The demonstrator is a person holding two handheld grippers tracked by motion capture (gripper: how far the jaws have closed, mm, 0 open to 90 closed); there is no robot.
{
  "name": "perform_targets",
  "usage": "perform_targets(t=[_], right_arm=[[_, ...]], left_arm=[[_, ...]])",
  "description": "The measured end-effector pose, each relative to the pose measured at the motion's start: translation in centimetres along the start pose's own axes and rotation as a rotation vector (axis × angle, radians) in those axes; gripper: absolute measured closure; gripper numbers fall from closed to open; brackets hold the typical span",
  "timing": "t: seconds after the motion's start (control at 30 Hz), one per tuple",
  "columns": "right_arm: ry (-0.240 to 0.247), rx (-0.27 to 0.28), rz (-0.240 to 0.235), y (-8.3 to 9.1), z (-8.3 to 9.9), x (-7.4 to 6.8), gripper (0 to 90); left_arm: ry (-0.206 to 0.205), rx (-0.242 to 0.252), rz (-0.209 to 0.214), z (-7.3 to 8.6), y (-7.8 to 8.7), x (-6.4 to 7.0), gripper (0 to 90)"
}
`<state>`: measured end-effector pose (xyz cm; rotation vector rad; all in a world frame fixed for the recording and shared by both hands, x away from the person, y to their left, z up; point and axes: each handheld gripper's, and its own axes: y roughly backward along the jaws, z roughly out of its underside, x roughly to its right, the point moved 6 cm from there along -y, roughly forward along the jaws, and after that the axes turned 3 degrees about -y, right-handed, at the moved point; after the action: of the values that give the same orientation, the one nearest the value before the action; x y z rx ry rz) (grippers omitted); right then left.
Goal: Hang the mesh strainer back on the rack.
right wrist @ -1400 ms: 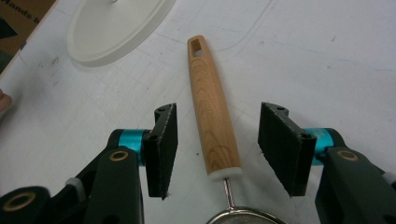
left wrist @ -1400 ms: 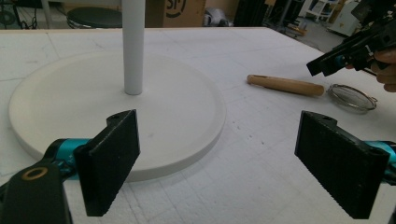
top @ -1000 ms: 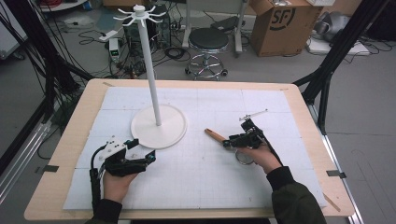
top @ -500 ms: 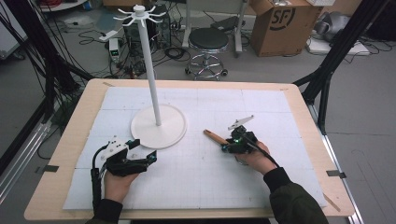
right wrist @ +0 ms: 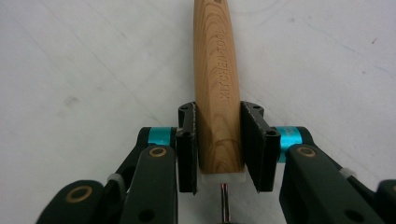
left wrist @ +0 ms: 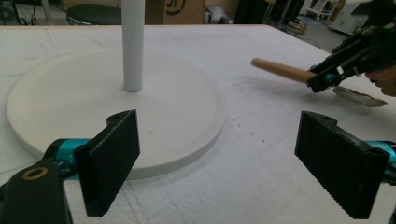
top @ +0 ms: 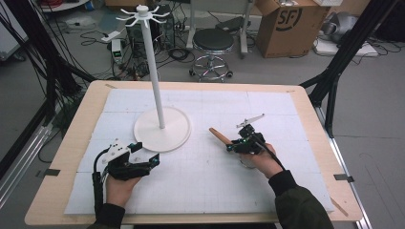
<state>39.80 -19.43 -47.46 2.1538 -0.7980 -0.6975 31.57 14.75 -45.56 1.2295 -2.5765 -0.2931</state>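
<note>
Right of the white round-based hanger stand [top: 161, 128], right gripper [top: 237, 145] clamps a wooden-handled metal utensil [right wrist: 218, 84] near its handle's end, liable to pivot or slip; left gripper [left wrist: 219, 163] rests with jaws released.

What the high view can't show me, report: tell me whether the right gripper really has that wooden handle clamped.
Observer: Yes. In the right gripper view the right gripper has its jaws pressed against both sides of the wooden handle.
Operator: Read me anything printed on it.
Observer: Lettering along the handle reads KITCHEN TOOL.
Operator: Now report the left gripper.
Observer: In its own view the left gripper stands wide open, nothing between the jaws, facing the white stand base.
</note>
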Motion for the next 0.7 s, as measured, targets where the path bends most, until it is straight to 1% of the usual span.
perform_targets(t=[0.03, 0.07, 0.1, 0.13, 0.17, 0.2, 0.23, 0.27, 0.33, 0.37, 0.4, 0.5, 0.6, 0.7], right_arm=[[-0.014, 0.042, -0.010, 0.6, -0.4, -0.1, 69.3], [-0.022, 0.066, -0.018, 1.0, -0.7, -0.1, 69.4], [-0.031, 0.090, -0.041, 1.3, -0.9, -0.1, 69.7], [-0.050, 0.138, -0.059, 2.1, -1.4, -0.3, 70.8], [-0.053, 0.173, -0.081, 2.6, -1.8, -0.4, 70.8], [-0.056, 0.198, -0.098, 3.0, -2.1, -0.5, 70.8], [-0.055, 0.226, -0.105, 3.4, -2.4, -0.7, 70.8], [-0.049, 0.231, -0.116, 3.5, -2.6, -0.9, 70.8], [-0.044, 0.216, -0.109, 3.1, -2.6, -1.3, 70.8], [-0.034, 0.203, -0.118, 2.8, -2.6, -1.4, 70.8], [-0.034, 0.203, -0.118, 2.8, -2.6, -1.4, 70.8], [-0.033, 0.191, -0.126, 2.0, -2.5, -1.5, 70.8], [-0.054, 0.183, -0.132, 1.6, -2.5, -1.3, 70.8], [-0.055, 0.173, -0.136, 1.2, -2.5, -1.2, 70.8]], left_arm=[[0.001, 0.002, -0.002, 0.0, 0.0, 0.0, 14.5], [0.001, 0.003, -0.002, 0.0, 0.0, 0.0, 14.5], [0.004, 0.006, -0.003, -0.1, 0.0, 0.0, 14.5], [0.004, 0.007, -0.002, -0.1, 0.0, 0.1, 14.5], [0.005, 0.007, -0.003, -0.1, 0.0, 0.1, 14.6], [0.005, 0.007, -0.003, -0.1, 0.0, 0.1, 14.6], [0.003, 0.006, -0.002, -0.1, 0.0, 0.1, 14.6], [0.003, 0.005, -0.002, -0.1, 0.0, 0.1, 14.6], [0.004, 0.005, -0.003, -0.1, 0.0, 0.1, 14.6], [0.004, 0.005, -0.003, -0.1, 0.0, 0.1, 14.6], [0.004, 0.004, -0.004, -0.1, 0.1, 0.1, 14.6], [0.001, 0.006, -0.006, -0.1, 0.1, 0.0, 14.6], [0.003, 0.007, -0.002, -0.1, 0.1, -0.1, 14.6], [0.005, 0.012, -0.001, -0.1, 0.1, -0.1, 14.6]])
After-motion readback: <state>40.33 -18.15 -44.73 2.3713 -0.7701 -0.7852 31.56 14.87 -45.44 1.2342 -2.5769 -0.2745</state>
